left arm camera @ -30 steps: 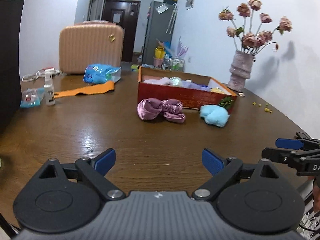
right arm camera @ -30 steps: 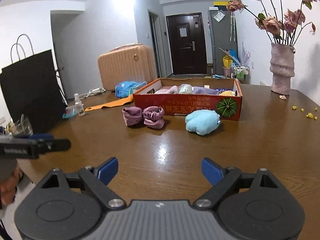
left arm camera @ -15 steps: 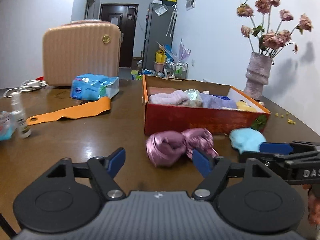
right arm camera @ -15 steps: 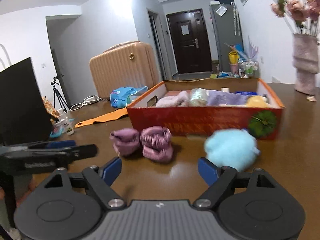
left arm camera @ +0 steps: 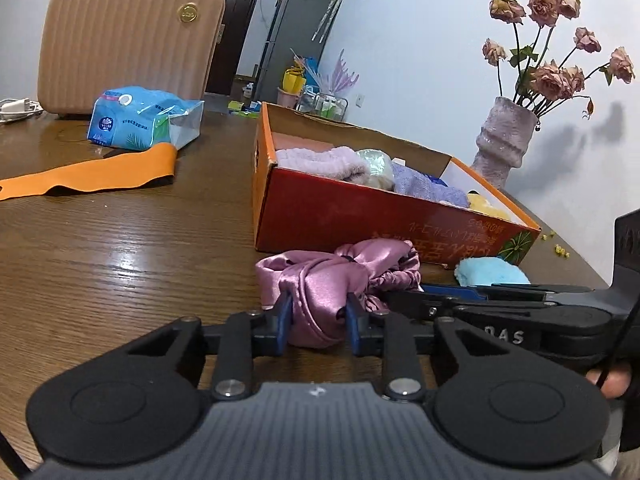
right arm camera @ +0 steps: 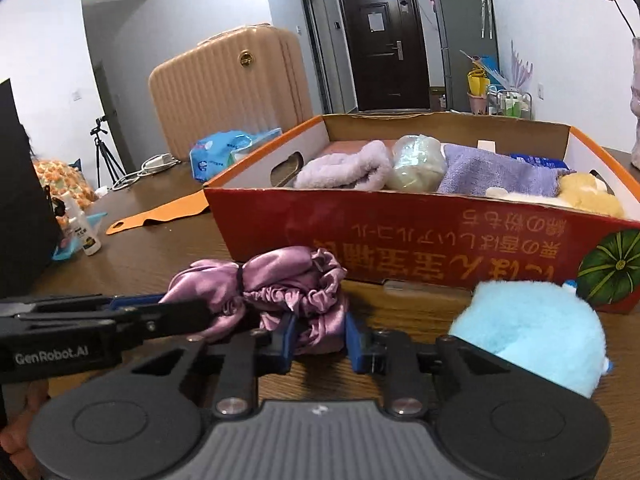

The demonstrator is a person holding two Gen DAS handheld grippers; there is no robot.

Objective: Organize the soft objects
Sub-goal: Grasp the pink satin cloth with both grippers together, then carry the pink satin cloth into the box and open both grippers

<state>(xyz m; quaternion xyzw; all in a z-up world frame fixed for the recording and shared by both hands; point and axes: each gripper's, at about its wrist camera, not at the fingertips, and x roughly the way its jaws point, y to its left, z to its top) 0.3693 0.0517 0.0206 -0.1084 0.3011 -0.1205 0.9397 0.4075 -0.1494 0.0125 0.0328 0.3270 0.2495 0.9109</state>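
Note:
A purple satin cloth bundle (left arm camera: 336, 280) lies on the wooden table in front of the red cardboard box (left arm camera: 360, 216). My left gripper (left arm camera: 316, 320) is shut on its left half. My right gripper (right arm camera: 320, 334) is shut on its right half (right arm camera: 316, 300). Each gripper shows in the other's view, the right one (left arm camera: 500, 312) and the left one (right arm camera: 100, 324). A fluffy light blue object (right arm camera: 532, 332) lies on the table to the right, also seen in the left wrist view (left arm camera: 492, 272). The box (right arm camera: 400, 232) holds several soft items.
A vase with dried roses (left arm camera: 508, 148) stands right of the box. An orange strip (left arm camera: 92, 176), a blue tissue pack (left arm camera: 140, 120) and a beige suitcase (left arm camera: 128, 40) are at the back left. A small spray bottle (right arm camera: 82, 228) and a black bag (right arm camera: 20, 208) stand at the left.
Both grippers have moved forward to the purple bundle and closed on it, left gripper on its left half, right gripper on its right half.

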